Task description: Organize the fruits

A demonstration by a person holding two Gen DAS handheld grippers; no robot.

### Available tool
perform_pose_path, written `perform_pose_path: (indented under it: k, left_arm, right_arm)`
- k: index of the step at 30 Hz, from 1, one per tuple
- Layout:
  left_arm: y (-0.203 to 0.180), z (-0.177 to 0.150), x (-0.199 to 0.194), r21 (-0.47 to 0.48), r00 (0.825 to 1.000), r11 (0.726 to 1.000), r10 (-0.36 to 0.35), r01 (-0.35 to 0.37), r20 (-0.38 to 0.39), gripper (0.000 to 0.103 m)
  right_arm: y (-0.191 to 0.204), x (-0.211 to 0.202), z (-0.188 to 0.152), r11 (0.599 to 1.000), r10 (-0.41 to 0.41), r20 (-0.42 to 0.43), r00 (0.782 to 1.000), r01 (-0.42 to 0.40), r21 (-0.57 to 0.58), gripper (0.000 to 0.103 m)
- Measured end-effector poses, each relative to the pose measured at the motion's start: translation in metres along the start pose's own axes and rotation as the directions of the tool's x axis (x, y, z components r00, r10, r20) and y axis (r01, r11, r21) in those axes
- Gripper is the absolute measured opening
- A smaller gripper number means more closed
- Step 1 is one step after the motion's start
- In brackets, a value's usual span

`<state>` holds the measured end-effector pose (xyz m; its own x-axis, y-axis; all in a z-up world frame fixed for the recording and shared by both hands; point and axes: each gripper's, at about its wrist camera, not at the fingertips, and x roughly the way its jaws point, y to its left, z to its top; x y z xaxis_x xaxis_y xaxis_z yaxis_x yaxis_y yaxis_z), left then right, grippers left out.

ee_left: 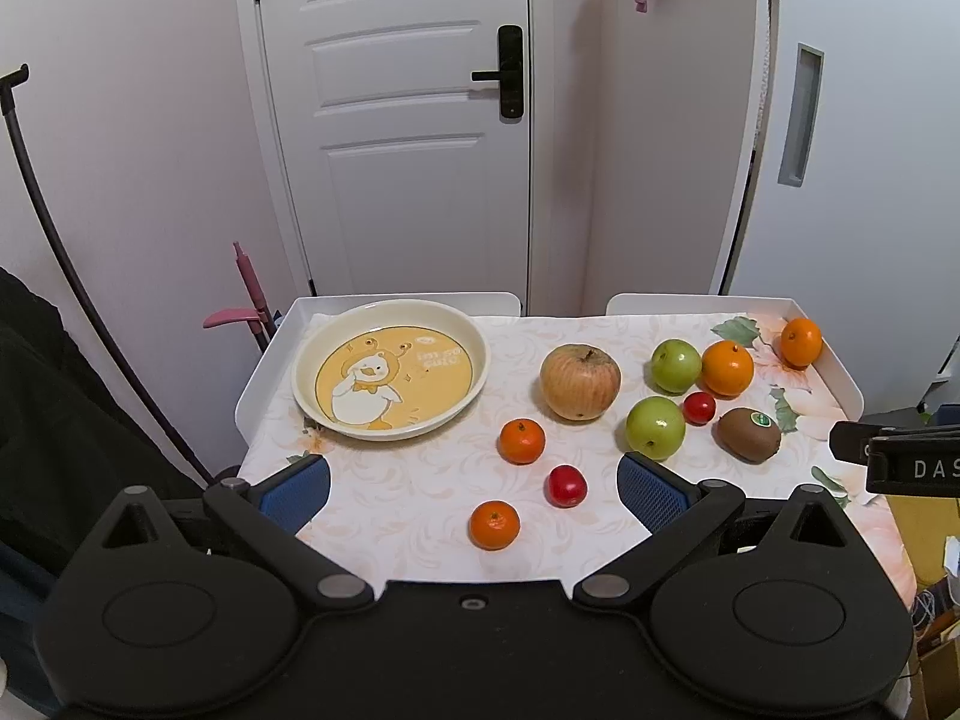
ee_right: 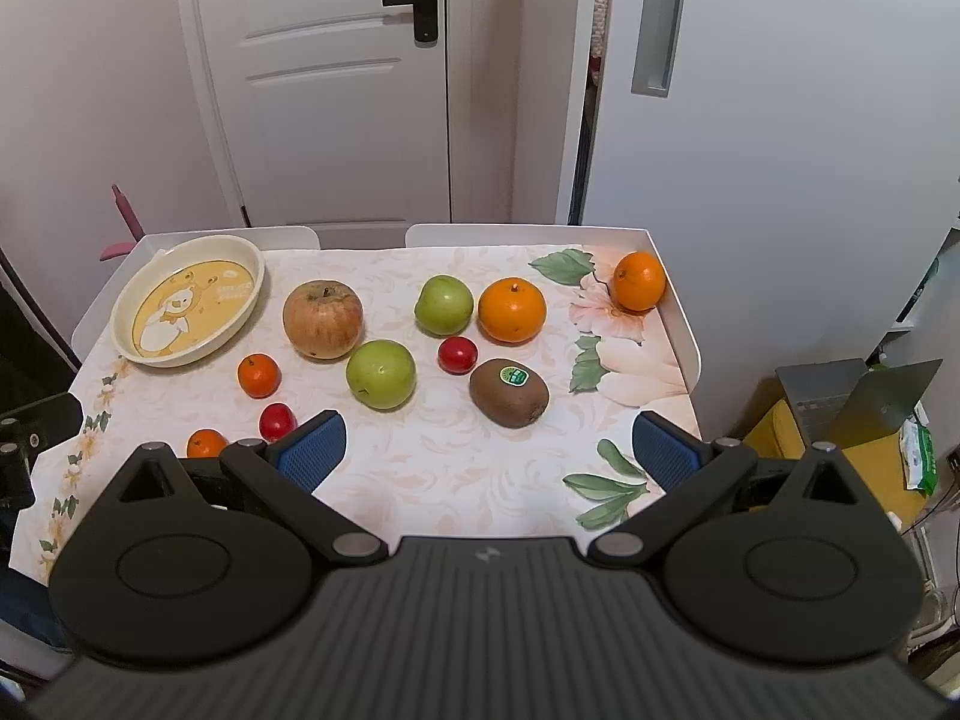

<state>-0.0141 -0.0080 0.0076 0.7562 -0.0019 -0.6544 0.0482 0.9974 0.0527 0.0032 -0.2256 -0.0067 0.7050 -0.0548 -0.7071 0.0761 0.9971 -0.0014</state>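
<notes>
A white table (ee_right: 681, 324) with low raised sides has a flowery cloth (ee_right: 420, 480) on it. A cream plate (ee_right: 129, 306) with a duck picture sits in the far left corner. A big apple (ee_right: 323, 318) sits near the middle. Two green apples (ee_right: 381, 373) and a brown kiwi (ee_right: 509, 392) sit to its right. One orange (ee_right: 639, 281) is in the far right corner, another (ee_right: 512, 309) near it. Three small oranges (ee_right: 258, 375) and two little red fruits (ee_right: 457, 354) lie on the cloth too.

A home: panelled door (ee_left: 396, 120) with smart lock (ee_left: 510, 72), floral tablecloth (ee_right: 420, 468), fridge (ee_right: 780, 150).
</notes>
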Motion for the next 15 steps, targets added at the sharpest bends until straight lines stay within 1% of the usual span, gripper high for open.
perform_pose_path:
  k: [9, 15]
  left_arm:
    - [0.005, 0.002, 0.002, -0.008, 1.0, 1.0, 0.0, 0.0, -0.011, 0.103]
    - [0.01, 0.003, 0.013, 0.003, 1.0, 1.0, 0.003, -0.003, -0.005, 0.103]
  right_arm:
    - [0.001, 0.002, 0.003, 1.0, 0.002, -0.01, 1.0, -0.002, 0.008, 0.103]
    - [0.006, 0.016, 0.002, 1.0, 0.019, -0.035, 0.999, -0.019, 0.011, 0.103]
